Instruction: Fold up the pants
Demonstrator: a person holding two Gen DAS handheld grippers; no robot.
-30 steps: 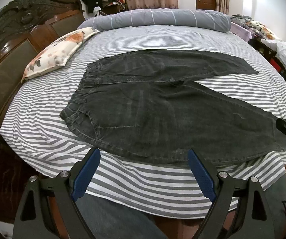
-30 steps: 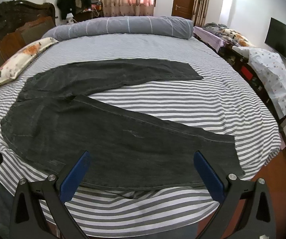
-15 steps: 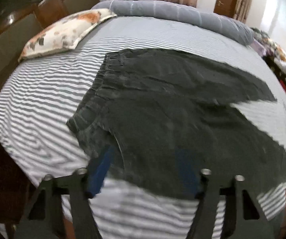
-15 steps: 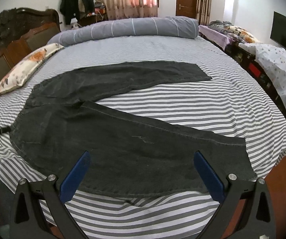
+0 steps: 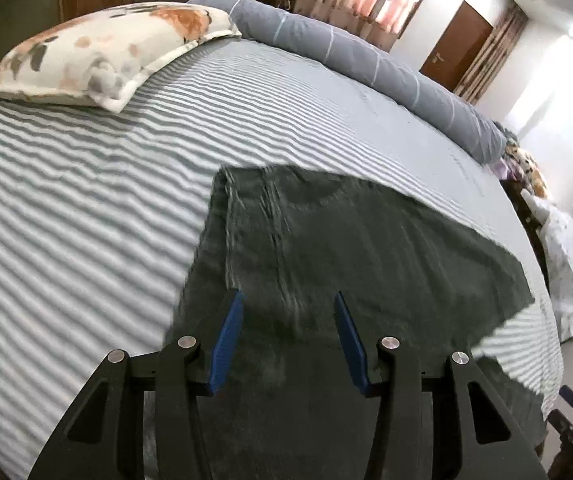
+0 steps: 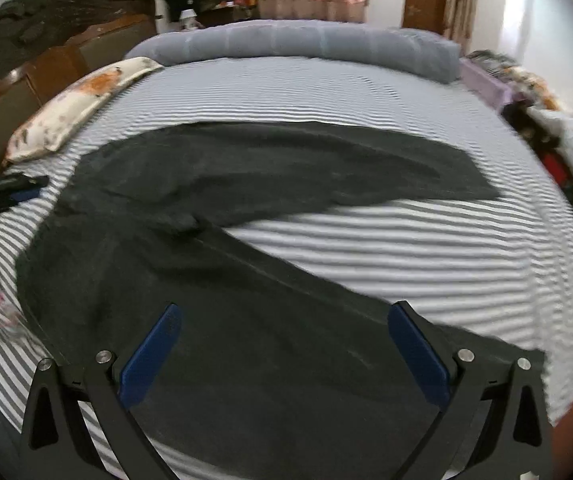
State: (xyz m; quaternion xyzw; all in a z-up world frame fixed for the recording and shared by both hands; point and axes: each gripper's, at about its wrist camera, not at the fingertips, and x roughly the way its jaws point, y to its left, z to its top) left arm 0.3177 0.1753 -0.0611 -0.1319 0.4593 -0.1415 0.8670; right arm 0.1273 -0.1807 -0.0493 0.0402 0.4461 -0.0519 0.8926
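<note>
Dark grey pants point(image 6: 246, 280) lie flat on the striped bed, legs spread in a V, waistband to the left. In the left wrist view the pants point(image 5: 366, 248) fill the lower middle, waistband edge running up the left. My left gripper point(image 5: 288, 312) hovers over the waistband area, jaws partly open with nothing between them; it also shows at the left edge of the right wrist view point(image 6: 10, 188). My right gripper point(image 6: 286, 328) is wide open and empty above the near leg, around its middle.
A floral pillow point(image 5: 102, 48) lies at the bed's head side, by the wooden headboard point(image 6: 66, 64). A grey rolled duvet point(image 6: 298, 48) lies along the far edge. A cluttered side bed point(image 5: 566, 240) stands to the right. The striped sheet point(image 5: 66, 200) surrounds the pants.
My left gripper has moved forward and left over the waistband, and its jaws have narrowed. My right gripper has moved forward over the near leg, still wide open.
</note>
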